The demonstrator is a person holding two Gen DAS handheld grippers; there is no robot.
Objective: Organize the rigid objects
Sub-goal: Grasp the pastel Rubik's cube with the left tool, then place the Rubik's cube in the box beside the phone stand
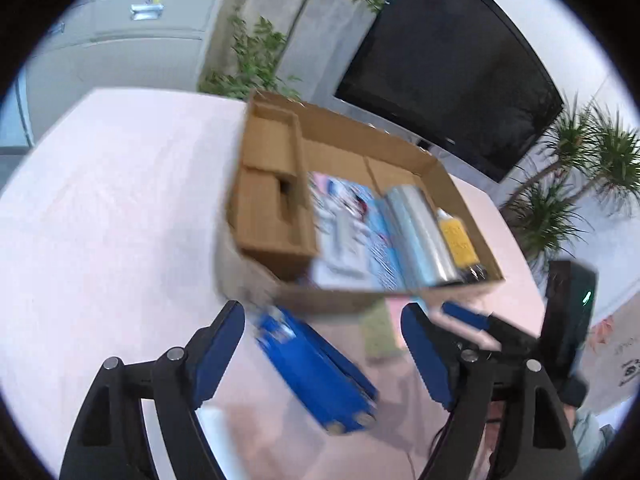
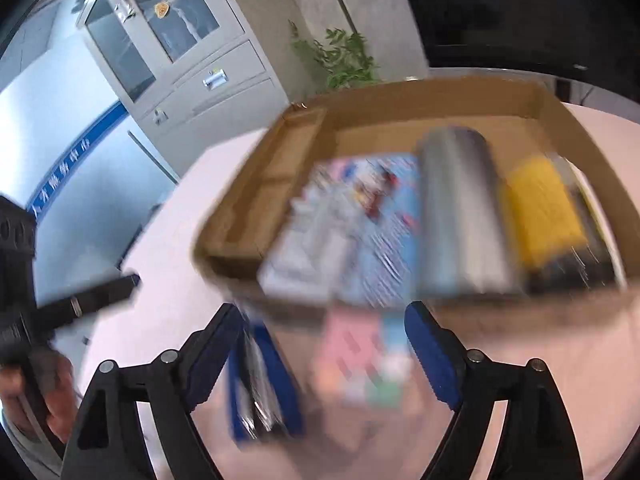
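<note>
A cardboard box (image 1: pixel 344 300) (image 2: pixel 440 96) stands on the pale pink table. It holds a blue printed packet (image 1: pixel 352 224) (image 2: pixel 360 216), a silver-grey roll (image 1: pixel 420 232) (image 2: pixel 460 208) and a yellow item (image 1: pixel 460 240) (image 2: pixel 544 212). A blue stapler (image 1: pixel 316 368) (image 2: pixel 260 384) lies on the table in front of the box, between the fingers of both grippers. My left gripper (image 1: pixel 324 356) is open above it. My right gripper (image 2: pixel 324 356) is open too. A small pad of pink and green notes (image 2: pixel 360 360) (image 1: pixel 380 332) lies beside the stapler. Both views are blurred.
The right gripper's arm (image 1: pixel 480 324) reaches in from the right in the left view; the left one (image 2: pixel 80 300) shows at the left in the right view. A grey cabinet (image 2: pixel 180 52), potted plants (image 1: pixel 572 192) and a black screen (image 1: pixel 448 68) stand behind the table.
</note>
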